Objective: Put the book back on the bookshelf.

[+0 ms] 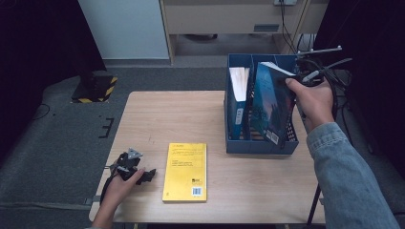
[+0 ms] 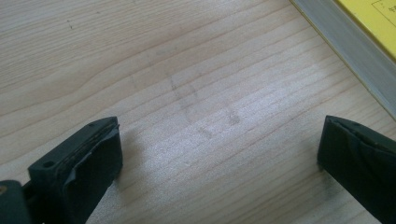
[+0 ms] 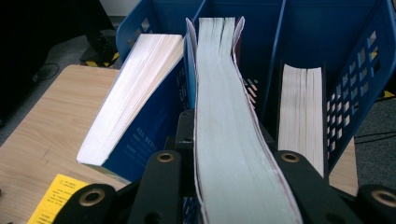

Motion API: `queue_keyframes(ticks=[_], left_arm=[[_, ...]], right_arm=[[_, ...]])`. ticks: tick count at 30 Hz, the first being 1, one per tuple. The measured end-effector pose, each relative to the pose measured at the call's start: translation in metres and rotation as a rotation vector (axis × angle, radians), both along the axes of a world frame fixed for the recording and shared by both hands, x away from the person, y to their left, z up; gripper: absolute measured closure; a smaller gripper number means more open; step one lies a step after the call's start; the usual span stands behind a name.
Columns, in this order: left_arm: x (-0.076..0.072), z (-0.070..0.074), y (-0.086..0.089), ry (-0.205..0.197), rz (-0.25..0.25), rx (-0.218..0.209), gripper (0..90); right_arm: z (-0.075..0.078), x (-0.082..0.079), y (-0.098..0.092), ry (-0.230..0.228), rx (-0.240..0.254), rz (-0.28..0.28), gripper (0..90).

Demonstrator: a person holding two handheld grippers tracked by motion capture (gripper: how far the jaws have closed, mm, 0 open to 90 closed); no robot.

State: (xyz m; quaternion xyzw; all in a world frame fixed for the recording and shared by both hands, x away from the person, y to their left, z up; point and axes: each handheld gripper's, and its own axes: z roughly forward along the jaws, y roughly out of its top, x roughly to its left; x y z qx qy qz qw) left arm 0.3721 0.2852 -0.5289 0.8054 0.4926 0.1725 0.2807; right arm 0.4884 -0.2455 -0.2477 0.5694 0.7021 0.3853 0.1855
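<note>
Nearest me, my left tool (image 1: pixel 152 174) rests on the tabletop (image 1: pixel 157 119) with its jaws wide and nothing between them, just beside the yellow book (image 1: pixel 185 171) lying flat. Farther off, my right tool (image 1: pixel 292 80) is clamped on the dark blue book (image 1: pixel 268 102), held upright and tilted over the middle slot of the blue file rack (image 1: pixel 258 145). It looks a thick, floppy paperback with a slick cover, so I judge a pinch near the spine safest.

Between the left gripper's (image 2: pixel 219 154) open jaws lies bare table (image 2: pixel 187 93); the yellow book (image 2: pixel 373 18) sits beyond the right-hand jaw. Around the right gripper's (image 3: pixel 233 182) clamped jaws, file-holder dividers (image 3: pixel 273 70) and neighbouring books (image 3: pixel 135 88) crowd both sides.
</note>
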Motion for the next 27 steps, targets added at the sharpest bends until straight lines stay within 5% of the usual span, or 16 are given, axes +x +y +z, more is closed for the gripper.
queue_keyframes(ticks=[27], left_arm=[[0.000,0.000,0.000,-0.002,-0.010,0.000,0.0]], right_arm=[[-0.019,0.032,0.019,-0.036,0.022,-0.079,73.0]])
